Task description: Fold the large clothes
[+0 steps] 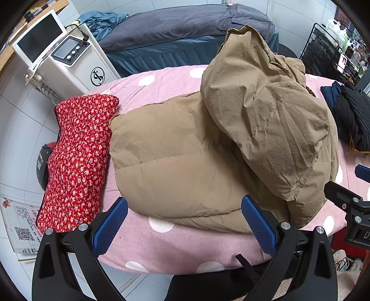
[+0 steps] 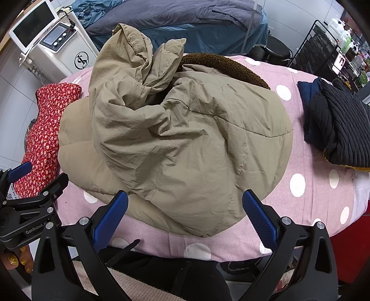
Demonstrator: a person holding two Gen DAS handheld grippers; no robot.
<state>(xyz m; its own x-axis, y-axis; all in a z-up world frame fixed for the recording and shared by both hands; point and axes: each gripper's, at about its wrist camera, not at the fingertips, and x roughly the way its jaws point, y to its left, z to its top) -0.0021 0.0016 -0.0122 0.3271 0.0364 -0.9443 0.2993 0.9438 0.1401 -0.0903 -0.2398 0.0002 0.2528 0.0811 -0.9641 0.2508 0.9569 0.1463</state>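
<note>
Tan padded jacket lying in the middle of the pink dotted cover, bunched into a mound, with one sleeve standing up at the far side and a brown fleecy collar showing at the far right. Probably light for its bulk, soft and puffy, springing back after pressing; shell cloth thin, wrinkled and perhaps a little slippery. Best taken at a seam or hem edge, for example the near hem close to the fingers, or at the sleeve cuff, not at the swollen middle. Folding seemingly not finished: body flat on the left part, upper part still heaped.

Left gripper hovering at the near edge, blue fingers spread wide, holding nothing. Right gripper the same, fingers spread wide and empty, just before the near hem.

Beside the jacket on the left, a red flowered garment, folded, touching it or nearly. Well apart on the right, a dark knitted pile. Surface under all soft like a padded bed, not a hard counter. Farther away a second bed with grey cover, a white machine with screen on the far left, a black wire rack on the far right, white tiled floor.
</note>
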